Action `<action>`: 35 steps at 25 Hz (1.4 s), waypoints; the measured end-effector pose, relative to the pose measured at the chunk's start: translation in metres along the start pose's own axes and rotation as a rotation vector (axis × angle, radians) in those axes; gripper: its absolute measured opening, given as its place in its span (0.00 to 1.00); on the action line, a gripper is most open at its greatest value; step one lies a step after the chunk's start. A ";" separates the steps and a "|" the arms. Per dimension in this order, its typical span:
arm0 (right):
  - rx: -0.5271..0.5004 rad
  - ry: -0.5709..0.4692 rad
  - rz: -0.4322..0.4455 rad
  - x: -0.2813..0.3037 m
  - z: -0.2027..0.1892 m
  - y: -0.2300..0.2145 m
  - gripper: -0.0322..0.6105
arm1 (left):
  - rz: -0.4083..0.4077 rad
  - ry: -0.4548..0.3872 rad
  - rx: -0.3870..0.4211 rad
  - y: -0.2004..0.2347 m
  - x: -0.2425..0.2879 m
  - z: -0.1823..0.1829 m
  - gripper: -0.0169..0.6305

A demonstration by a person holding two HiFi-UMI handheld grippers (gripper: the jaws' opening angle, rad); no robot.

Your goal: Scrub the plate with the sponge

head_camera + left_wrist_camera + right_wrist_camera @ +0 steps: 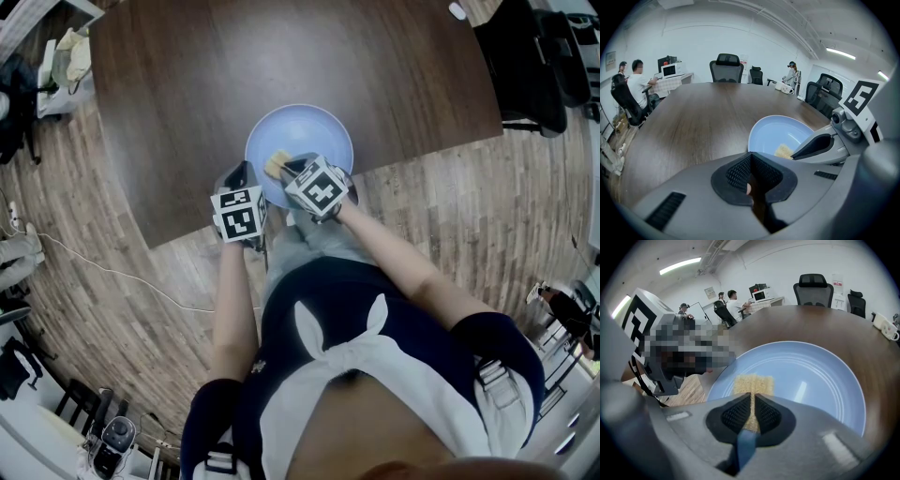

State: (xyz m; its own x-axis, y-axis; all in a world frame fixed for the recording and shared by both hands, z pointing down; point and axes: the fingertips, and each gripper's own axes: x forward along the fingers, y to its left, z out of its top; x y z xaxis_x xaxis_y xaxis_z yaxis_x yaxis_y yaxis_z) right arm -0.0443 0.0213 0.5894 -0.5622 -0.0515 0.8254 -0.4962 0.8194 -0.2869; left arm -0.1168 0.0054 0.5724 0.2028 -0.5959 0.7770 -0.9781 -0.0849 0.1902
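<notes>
The pale blue round plate [314, 127] sits at the near edge of the dark brown wooden table [234, 75]. On its near-left part lies the yellow rectangular sponge [753, 383], pinched between the nearly closed jaws of the right gripper [753, 414]. The left gripper [752, 176], just beside the plate's left rim, has its jaws together on nothing. Black office chairs [726, 68] ring the table over a wood-plank floor [487, 206].

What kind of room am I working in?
Probably an office meeting room: a large dark wooden table, high-backed office chairs around it, and a person seated at a desk beyond.
</notes>
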 end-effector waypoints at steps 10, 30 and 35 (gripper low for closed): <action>0.018 -0.003 -0.024 -0.005 0.000 -0.014 0.09 | -0.002 0.001 0.004 -0.001 0.001 0.000 0.02; 0.044 -0.010 -0.091 -0.013 0.000 -0.047 0.09 | -0.001 0.002 0.009 0.000 0.000 0.000 0.03; 0.050 -0.013 -0.105 -0.017 0.003 -0.054 0.09 | -0.005 0.007 0.009 -0.001 0.002 -0.001 0.03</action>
State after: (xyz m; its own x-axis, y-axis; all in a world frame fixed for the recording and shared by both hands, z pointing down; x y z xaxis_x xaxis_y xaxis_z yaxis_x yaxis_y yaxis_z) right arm -0.0100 -0.0238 0.5895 -0.5138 -0.1437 0.8458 -0.5854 0.7794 -0.2232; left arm -0.1157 0.0051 0.5746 0.2081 -0.5901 0.7800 -0.9774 -0.0954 0.1887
